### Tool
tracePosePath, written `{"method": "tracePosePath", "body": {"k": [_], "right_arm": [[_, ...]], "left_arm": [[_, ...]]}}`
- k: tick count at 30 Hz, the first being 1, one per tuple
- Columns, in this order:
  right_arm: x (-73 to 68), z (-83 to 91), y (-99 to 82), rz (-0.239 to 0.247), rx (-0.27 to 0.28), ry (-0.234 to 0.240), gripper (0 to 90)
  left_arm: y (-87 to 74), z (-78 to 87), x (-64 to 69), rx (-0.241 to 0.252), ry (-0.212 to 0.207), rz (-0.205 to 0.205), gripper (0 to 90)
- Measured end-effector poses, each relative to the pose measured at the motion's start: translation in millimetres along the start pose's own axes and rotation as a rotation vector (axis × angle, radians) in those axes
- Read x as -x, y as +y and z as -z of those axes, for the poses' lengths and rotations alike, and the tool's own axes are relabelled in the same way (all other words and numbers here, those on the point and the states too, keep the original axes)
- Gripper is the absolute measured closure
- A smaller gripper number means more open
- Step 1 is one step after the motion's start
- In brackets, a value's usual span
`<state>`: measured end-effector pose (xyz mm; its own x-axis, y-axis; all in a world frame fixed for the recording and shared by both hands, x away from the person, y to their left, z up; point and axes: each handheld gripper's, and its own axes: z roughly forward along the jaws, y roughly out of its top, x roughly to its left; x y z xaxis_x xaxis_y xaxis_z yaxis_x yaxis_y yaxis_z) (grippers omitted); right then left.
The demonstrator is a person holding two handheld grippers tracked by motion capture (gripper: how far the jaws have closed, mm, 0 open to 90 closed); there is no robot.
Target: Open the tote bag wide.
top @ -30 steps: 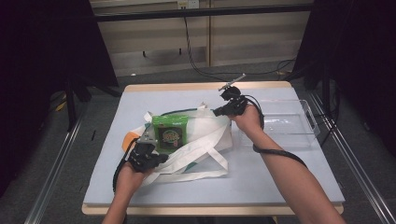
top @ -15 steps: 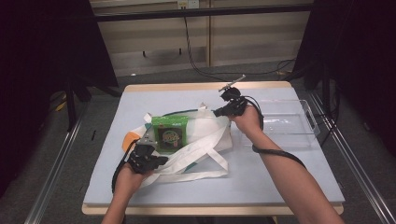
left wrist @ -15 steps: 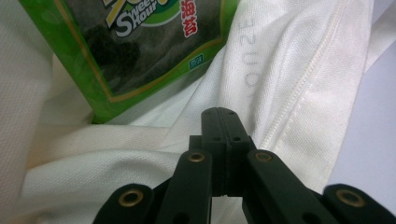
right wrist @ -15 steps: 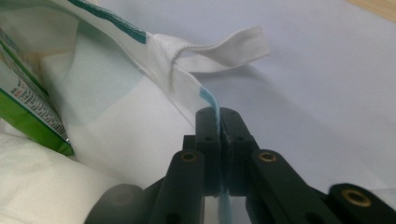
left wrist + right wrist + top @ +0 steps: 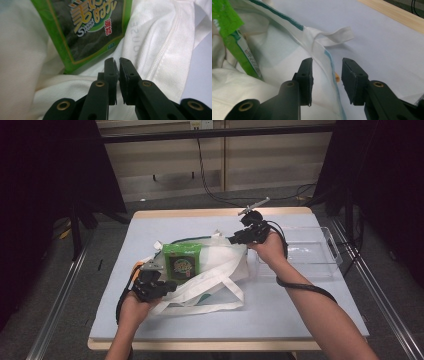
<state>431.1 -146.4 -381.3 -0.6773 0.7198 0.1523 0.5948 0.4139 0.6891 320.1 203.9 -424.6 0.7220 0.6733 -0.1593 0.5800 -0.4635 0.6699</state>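
A white tote bag [image 5: 220, 265] lies on the table with a green snack packet [image 5: 182, 260] standing in its mouth. My left gripper [image 5: 170, 288] is at the bag's near left side. In the left gripper view its jaws [image 5: 117, 59] have just been opening to a thin slit with nothing between them, over the bag's cloth [image 5: 160, 37] below the packet [image 5: 82, 30]. My right gripper [image 5: 235, 240] is at the bag's far right rim. Its jaws [image 5: 327, 61] have just been opening and stand apart, with the teal-edged rim [image 5: 329, 62] running loose between them.
A clear plastic tray [image 5: 332, 251] stands to the right of the bag. The bag's long handles [image 5: 210, 307] trail toward the front edge. Something orange [image 5: 136, 268] peeks out beside the left hand. The blue mat [image 5: 300, 315] covers the table.
The right gripper has lifted slightly at the bag's rim. The left hand, the bag and the packet have stayed in place.
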Motion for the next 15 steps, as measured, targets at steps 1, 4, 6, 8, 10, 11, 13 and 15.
{"method": "tracePosePath", "body": {"k": [1, 4, 6, 8, 10, 11, 13, 15], "right_arm": [[-1.3, 1.2, 0.0, 0.006, 0.000, 0.004, 61.4], [-6.0, 2.7, -0.5, 0.026, -0.002, 0.005, 63.1], [-8.6, 2.9, -0.8, 0.032, -0.005, 0.005, 63.9], [-11.6, 3.2, -0.8, 0.035, -0.010, 0.016, 68.5], [-14.1, 3.2, -0.5, 0.048, -0.011, 0.026, 73.1], [-15.4, 2.9, -0.3, 0.054, -0.011, 0.035, 73.5], [-18.8, 1.5, -0.5, 0.067, -0.011, 0.045, 76.8], [-21.7, -0.2, -1.3, 0.074, -0.016, 0.050, 79.8]], "left_arm": [[1.4, 2.4, -0.7, 0.007, 0.001, 0.000, 83.6], [5.0, 7.9, -2.4, 0.019, 0.014, 0.006, 83.6], [6.5, 10.4, -4.3, 0.033, 0.018, 0.016, 82.0], [8.0, 14.0, -6.7, 0.030, 0.026, 0.012, 82.4], [8.9, 16.3, -8.7, 0.048, 0.025, 0.029, 83.3], [9.6, 17.9, -10.6, 0.051, 0.027, 0.026, 83.2], [11.2, 20.9, -14.8, 0.060, 0.028, 0.050, 83.4], [13.9, 21.7, -17.7, 0.052, 0.039, 0.050, 85.3]]}}
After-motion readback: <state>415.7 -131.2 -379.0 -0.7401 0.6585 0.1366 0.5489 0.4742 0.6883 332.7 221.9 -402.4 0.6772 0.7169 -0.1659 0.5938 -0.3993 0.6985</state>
